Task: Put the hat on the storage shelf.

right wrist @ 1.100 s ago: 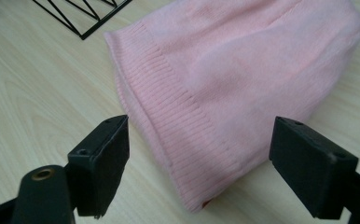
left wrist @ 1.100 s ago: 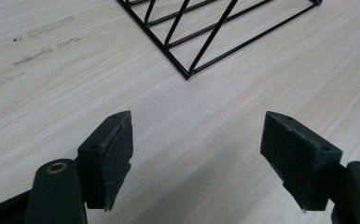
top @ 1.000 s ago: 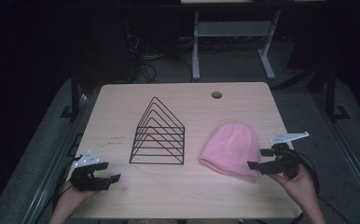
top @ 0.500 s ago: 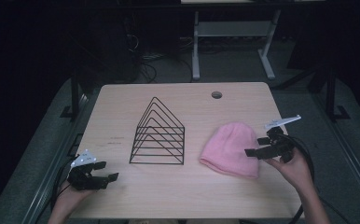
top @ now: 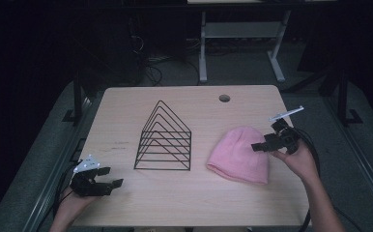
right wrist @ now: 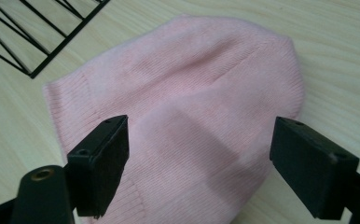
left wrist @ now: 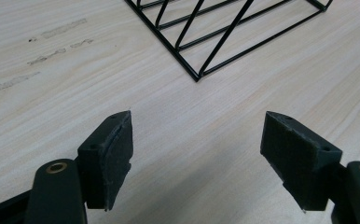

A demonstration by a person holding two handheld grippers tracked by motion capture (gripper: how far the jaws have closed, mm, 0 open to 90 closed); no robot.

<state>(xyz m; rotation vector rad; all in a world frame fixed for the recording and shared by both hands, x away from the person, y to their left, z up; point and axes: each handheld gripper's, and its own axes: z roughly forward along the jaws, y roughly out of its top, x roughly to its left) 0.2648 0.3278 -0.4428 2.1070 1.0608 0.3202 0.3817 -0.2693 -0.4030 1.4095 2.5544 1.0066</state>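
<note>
Since half a second ago the right gripper (top: 264,145) has lifted a little and edged in over the right side of the pink beanie (top: 238,154), its jaws now reaching past the hat's edge where before they stood just at it; a full second back it sat lower and nearer the table's right edge; the left gripper (top: 111,177) has barely shifted, and the hat and rack lie where they lay.

In the right gripper view the two black jaws stand wide apart with nothing between them, their pads (right wrist: 107,163) bracketing the knitted crown of the beanie (right wrist: 187,107) from above; whether they touch the wool I cannot tell; the hat lies flat, its ribbed cuff toward the rack's corner (right wrist: 31,72).

In the left gripper view the jaws are likewise spread wide and empty, the pads (left wrist: 115,154) over bare wood; the near corner of the black wire rack (left wrist: 197,74) lies ahead of them, apart.

Outward, in the high view: the wire rack (top: 164,140) stands at the middle of the wooden table (top: 184,203), the beanie just beside it to the right; the left gripper rests low at the table's near left corner.
</note>
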